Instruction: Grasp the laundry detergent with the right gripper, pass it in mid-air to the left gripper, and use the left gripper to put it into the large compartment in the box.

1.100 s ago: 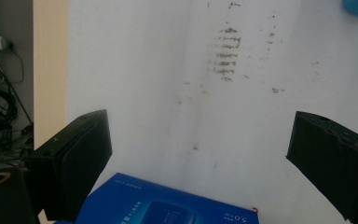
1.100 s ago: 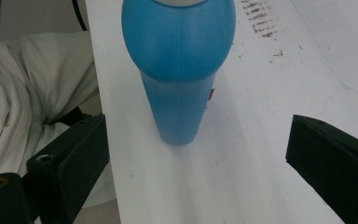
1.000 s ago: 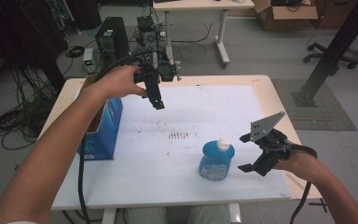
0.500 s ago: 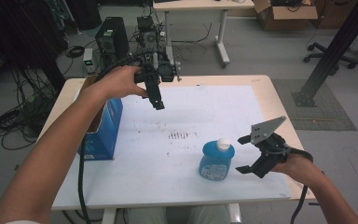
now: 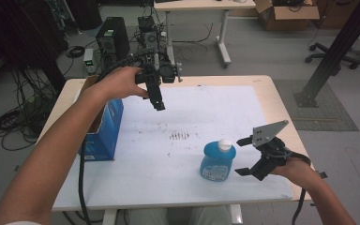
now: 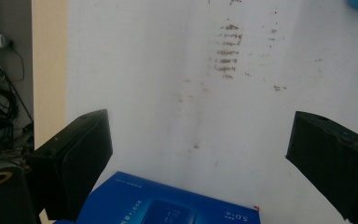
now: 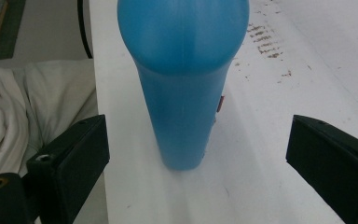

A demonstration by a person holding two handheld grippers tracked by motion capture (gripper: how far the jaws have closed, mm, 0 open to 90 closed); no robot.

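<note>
Bottle (image 5: 217, 161) of blue liquid with a white cap stood upright on the white sheet of the tabletop (image 5: 272, 98), toward the near right edge; in the right gripper view the bottle (image 7: 182, 88) rose directly ahead, centred between the 2 black jaws, which stood spread wide on either side and apart from it; nothing was gripped. Right tool (image 5: 246, 156) lay just beside the bottle on its right in the high view, jaws released, its grey 3-cornered plate tilted above it; the right hand (image 5: 294, 169) held it low over the near right edge of the tabletop. Left tool (image 5: 159, 104) was held aloft over the far left part of the sheet, jaws pointing down, well apart from the bottle; in the left gripper view the left tool (image 6: 200, 154) had its jaws spread wide, empty. Blue box (image 5: 104, 129) stood at the left edge of the tabletop, below the left forearm; its printed top (image 6: 168, 205) showed between the left jaws at the bottom of the left gripper view. Patch of dark smudges (image 5: 179, 136) marked the sheet near its centre, between the 2 tools.
</note>
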